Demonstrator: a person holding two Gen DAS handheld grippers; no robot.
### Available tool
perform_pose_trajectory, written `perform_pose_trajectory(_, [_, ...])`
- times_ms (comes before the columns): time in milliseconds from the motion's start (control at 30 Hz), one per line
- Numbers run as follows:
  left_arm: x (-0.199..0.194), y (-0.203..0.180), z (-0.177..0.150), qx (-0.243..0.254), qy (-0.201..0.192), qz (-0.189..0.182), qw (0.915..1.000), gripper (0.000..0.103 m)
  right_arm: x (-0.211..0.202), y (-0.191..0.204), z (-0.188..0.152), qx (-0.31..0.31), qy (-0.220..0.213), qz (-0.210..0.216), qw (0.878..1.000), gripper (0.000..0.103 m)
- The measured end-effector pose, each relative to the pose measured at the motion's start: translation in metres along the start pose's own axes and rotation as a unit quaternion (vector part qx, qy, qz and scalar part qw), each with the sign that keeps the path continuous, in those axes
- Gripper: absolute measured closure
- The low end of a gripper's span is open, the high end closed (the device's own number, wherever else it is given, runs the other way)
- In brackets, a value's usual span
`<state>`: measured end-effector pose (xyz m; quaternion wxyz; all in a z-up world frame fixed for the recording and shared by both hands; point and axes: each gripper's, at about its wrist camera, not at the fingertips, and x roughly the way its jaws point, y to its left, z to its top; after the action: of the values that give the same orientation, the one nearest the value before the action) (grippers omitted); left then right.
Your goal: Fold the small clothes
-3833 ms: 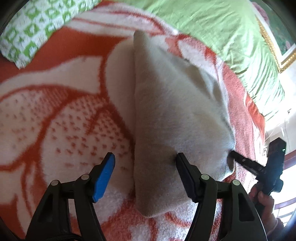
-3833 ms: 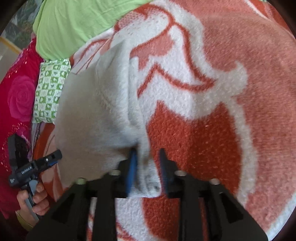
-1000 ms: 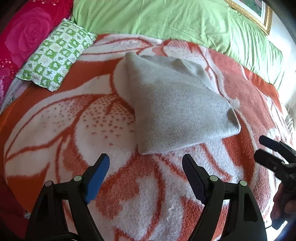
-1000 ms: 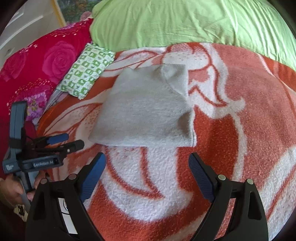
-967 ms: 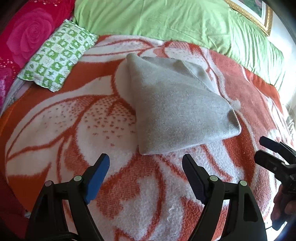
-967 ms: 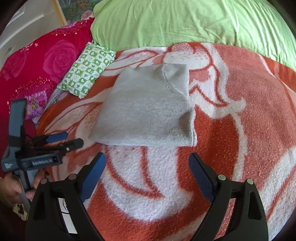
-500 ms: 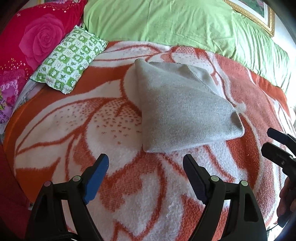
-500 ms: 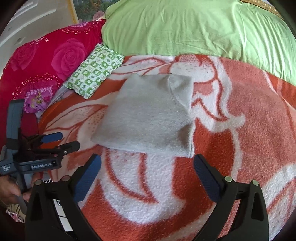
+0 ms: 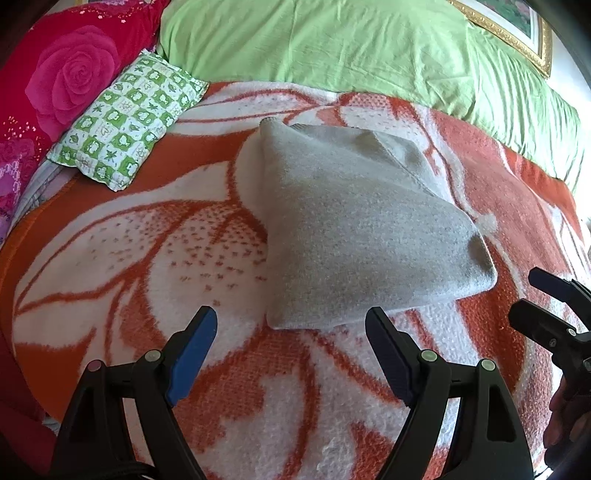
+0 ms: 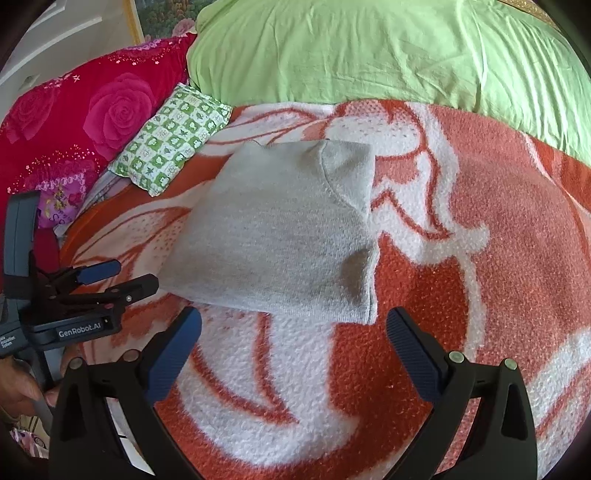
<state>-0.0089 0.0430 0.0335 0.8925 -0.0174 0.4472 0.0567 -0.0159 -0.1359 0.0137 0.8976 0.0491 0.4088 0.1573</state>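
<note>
A green-and-white checked cushion (image 9: pixel 125 123) lies up and to the left of the folded grey garment (image 9: pixel 354 236), near it but apart, and behind the cushion sits a magenta pillow (image 9: pixel 70 74) printed with roses; a light green sheet (image 9: pixel 351 48) runs across the far side, its edge close behind the garment. Nothing lies between either tool and the cloth. The garment rests as a flat, folded bundle in the middle of an orange-and-white flowered blanket (image 9: pixel 184 236) that covers the bed. A gilt picture frame (image 9: pixel 517 33) shows at the top right of the left wrist view, and a pale wall with a painted panel at the top left of the right wrist view. The left gripper (image 9: pixel 291 350) hangs just short of the garment's near edge with its jaws spread wide and empty; the right gripper (image 10: pixel 295 345) does likewise, spread wide and gripping nothing. The hands holding both tools are cut off at the picture edges, and the inner layers of the fold cannot be made out
</note>
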Motion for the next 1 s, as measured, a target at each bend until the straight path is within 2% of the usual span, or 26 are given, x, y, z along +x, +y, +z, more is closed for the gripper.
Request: perform_pose_trajectory(1000, [0.018,0.004,0.007,0.024,0.022,-0.011,0.9994,0.019,0.015,0.002,0.004,-0.007,0.004,-0.002,1.000,0.003])
